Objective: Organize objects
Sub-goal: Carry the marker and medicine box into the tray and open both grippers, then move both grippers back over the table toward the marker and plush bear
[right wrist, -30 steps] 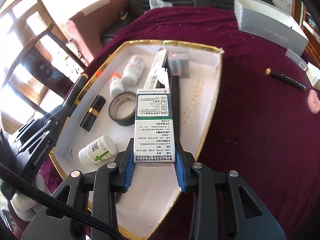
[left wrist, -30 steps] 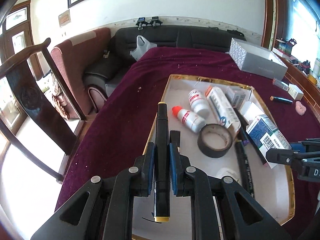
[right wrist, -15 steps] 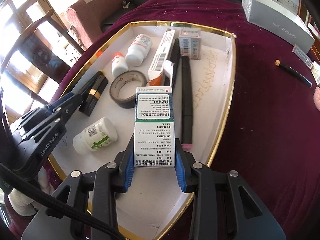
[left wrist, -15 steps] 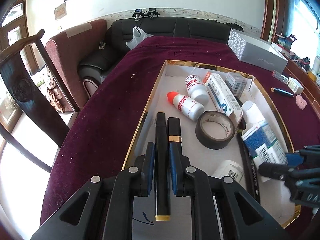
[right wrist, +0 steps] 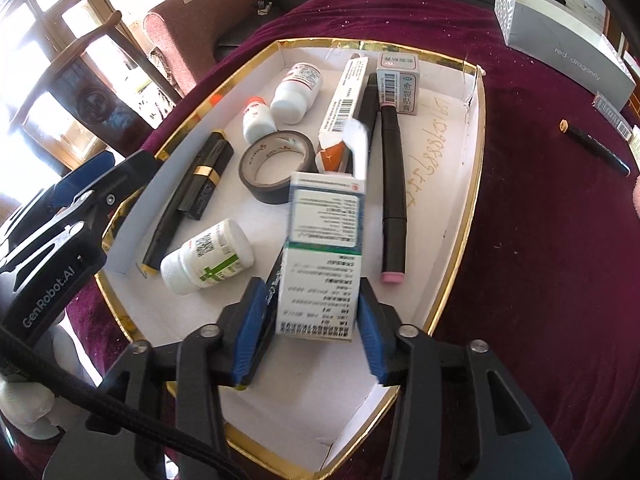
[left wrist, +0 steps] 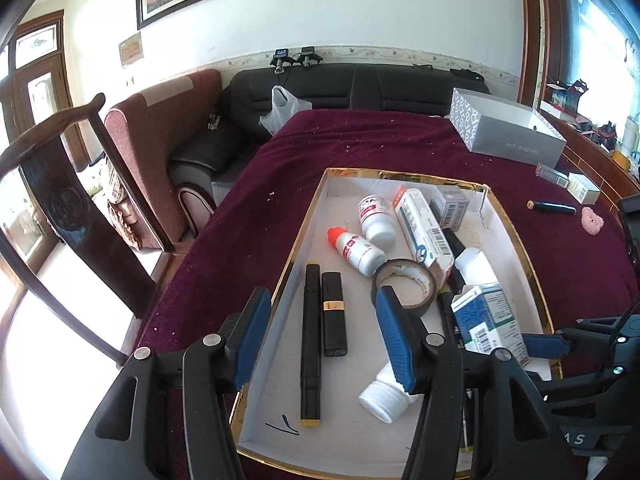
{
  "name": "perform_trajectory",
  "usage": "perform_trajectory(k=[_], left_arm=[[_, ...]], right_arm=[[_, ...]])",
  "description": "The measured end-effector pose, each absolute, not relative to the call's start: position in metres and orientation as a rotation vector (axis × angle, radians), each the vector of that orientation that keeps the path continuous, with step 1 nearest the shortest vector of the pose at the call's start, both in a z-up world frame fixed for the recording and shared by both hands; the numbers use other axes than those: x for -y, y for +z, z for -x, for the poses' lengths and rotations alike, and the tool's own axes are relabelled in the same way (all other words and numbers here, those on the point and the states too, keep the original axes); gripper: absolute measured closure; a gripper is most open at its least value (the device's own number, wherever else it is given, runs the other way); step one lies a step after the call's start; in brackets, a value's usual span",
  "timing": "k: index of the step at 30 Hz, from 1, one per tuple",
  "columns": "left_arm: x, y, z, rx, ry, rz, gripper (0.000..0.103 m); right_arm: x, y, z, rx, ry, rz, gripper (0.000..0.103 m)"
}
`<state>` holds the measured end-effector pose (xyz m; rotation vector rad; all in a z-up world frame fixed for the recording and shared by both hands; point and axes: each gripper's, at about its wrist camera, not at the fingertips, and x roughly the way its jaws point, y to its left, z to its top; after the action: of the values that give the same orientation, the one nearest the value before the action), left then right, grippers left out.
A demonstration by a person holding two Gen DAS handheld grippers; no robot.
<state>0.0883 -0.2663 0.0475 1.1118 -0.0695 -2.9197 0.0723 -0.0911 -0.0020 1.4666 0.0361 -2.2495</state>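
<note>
The left gripper (left wrist: 320, 332) has its jaws spreading wide; the black marker (left wrist: 311, 344) lies loose below and between them on the floor of the white gold-rimmed tray (left wrist: 304, 224), along the tray's left wall, with no pad touching it. A black lipstick tube (left wrist: 333, 314) with a gold band lies just beside the marker.

The right gripper (right wrist: 310, 328) has its jaws opening too; the white-and-blue medicine box (right wrist: 322, 264) stands tilted between them, and a gap shows at the left pad, so it no longer looks pinched. It sits near the tray's near edge, at the middle.

Outward from there, a white pill bottle (right wrist: 208, 256) lies on its side left of the box, and a roll of dark tape (right wrist: 276, 166) lies toward the tray's centre. A pink-tipped marker (right wrist: 392, 188) lies to the right of the box.

The tray rests on a surface covered in maroon cloth (right wrist: 540, 220). On the cloth, beyond the tray's right edge, lies a black pen (right wrist: 596, 148); a grey box (right wrist: 560, 52) stands toward the far right corner.
</note>
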Motion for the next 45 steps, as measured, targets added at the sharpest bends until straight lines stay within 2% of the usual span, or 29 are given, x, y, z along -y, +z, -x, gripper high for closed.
perform_trajectory(k=[7,14,16,21,24,30,34,38,39,45], left_arm=[[0.252,0.062,-0.100,0.108,-2.935,-1.080,0.051],[0.223,0.085,-0.113,0.151,-2.981,-1.035,0.051],[0.210,0.092,-0.116,0.177,-3.000,-1.018,0.047],[0.172,0.106,-0.119,0.259,-3.058,-0.994,0.047],[0.148,0.112,-0.112,0.288,-3.098,-1.028,0.047],[0.107,0.135,-0.078,0.195,-3.199,-1.181,0.047],[0.072,0.159,-0.050,0.181,-3.256,-1.252,0.047],[0.024,0.184,-0.015,0.317,-3.315,-1.229,0.046],[0.013,0.186,-0.008,0.365,-3.321,-1.222,0.043],[-0.041,0.143,0.041,0.531,-3.292,-1.350,0.042]], right_arm=[[0.082,0.015,-0.088,-0.048,-2.282,-1.398,0.050],[0.047,0.039,-0.098,0.020,-2.343,-1.330,0.046],[0.030,0.047,-0.099,0.043,-2.375,-1.311,0.044],[-0.027,0.069,-0.097,0.132,-2.488,-1.267,0.036],[-0.063,0.080,-0.094,0.189,-2.556,-1.249,0.036],[-0.151,0.097,-0.082,0.315,-2.725,-1.239,0.034],[-0.210,0.096,-0.070,0.429,-2.803,-1.271,0.032],[-0.255,0.084,-0.057,0.514,-2.842,-1.328,0.031],[-0.263,0.079,-0.054,0.539,-2.842,-1.340,0.031],[-0.291,0.035,-0.028,0.768,-2.775,-1.355,0.031]])
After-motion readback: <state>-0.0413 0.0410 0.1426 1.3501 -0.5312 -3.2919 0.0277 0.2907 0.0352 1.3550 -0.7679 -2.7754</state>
